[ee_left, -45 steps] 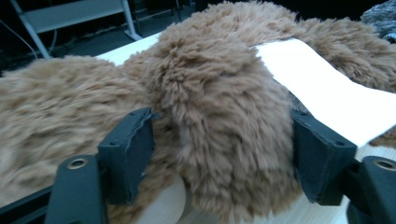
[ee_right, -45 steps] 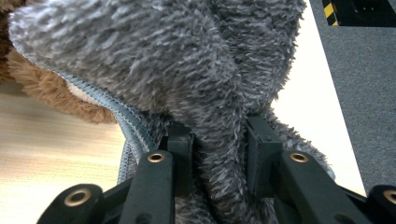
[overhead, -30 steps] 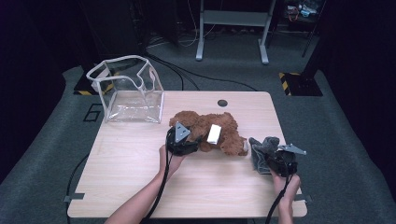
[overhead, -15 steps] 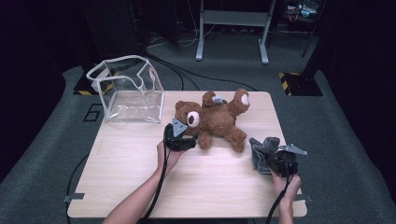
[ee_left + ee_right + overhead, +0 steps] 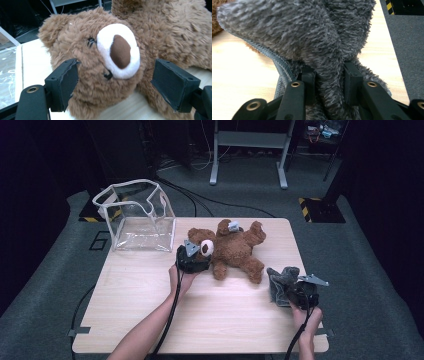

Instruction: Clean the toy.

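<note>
A brown teddy bear (image 5: 235, 247) lies on its back on the wooden table (image 5: 150, 290), head to the left. My left gripper (image 5: 196, 256) is at the head. In the left gripper view the bear's head (image 5: 120, 47) sits between the jaws of my left gripper (image 5: 120, 80). The jaws have just been opening: the left pad (image 5: 66, 80) brushes the fur and the right pad (image 5: 175, 82) stands apart. At the table's right, my right gripper (image 5: 287, 287) is shut on a grey fuzzy cloth (image 5: 280, 280). In the right gripper view a fold of this cloth (image 5: 299, 32) is pinched in my right gripper (image 5: 329, 77).
A clear plastic bag with white trim (image 5: 140, 215) stands open at the table's back left, close to the bear's head; its side is at the left edge of the left gripper view (image 5: 7, 62). A metal stand (image 5: 250, 150) and cables are on the floor behind.
The bear has turned from a bunched heap showing a white label to lying face up with limbs spread. My left gripper has shifted beside its head and its jaws have widened. The right gripper stayed put.
</note>
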The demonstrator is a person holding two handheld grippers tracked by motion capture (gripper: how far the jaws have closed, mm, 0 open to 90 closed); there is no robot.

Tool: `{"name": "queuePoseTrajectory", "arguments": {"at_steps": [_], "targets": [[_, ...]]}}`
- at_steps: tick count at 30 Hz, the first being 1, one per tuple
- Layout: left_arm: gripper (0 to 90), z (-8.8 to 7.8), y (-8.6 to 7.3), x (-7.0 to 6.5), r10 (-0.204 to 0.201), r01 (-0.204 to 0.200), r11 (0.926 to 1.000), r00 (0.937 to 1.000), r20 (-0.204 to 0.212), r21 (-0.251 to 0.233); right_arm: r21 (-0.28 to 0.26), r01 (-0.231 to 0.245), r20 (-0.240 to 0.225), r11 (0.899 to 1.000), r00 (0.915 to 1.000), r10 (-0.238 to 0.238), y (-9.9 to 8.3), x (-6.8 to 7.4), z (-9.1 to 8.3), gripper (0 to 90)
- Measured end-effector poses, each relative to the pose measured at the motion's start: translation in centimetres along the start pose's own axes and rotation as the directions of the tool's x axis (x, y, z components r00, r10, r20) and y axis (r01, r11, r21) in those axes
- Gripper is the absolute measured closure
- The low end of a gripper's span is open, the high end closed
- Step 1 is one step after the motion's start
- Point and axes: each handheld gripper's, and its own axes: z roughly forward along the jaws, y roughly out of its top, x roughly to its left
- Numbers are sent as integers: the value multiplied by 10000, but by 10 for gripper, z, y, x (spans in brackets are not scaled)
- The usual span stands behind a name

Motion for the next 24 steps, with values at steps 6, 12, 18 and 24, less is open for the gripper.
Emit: {"name": "queuePoseTrajectory", "arguments": {"at_steps": [6, 12, 18, 24], "targets": [[192, 12, 11, -2, 120, -117, 9999, 9996, -248, 86, -25, -11, -31, 10000, 10000, 11, -1, 0, -1, 676], [179, 25, 16, -4, 565, -530, 9968, 9966, -602, 594, 19, -25, -8, 10000, 10000, 25, -1, 0, -2, 676], [332, 32, 13, -5, 670, -600, 9948, 9942, -843, 826, -27, 26, -27, 10000, 10000, -26, -1, -1, -3, 676], [506, 30, 10, -3, 321, -289, 9954, 9989, -343, 919, -118, -25, -59, 9999, 10000, 25, -1, -1, -4, 677]]}}
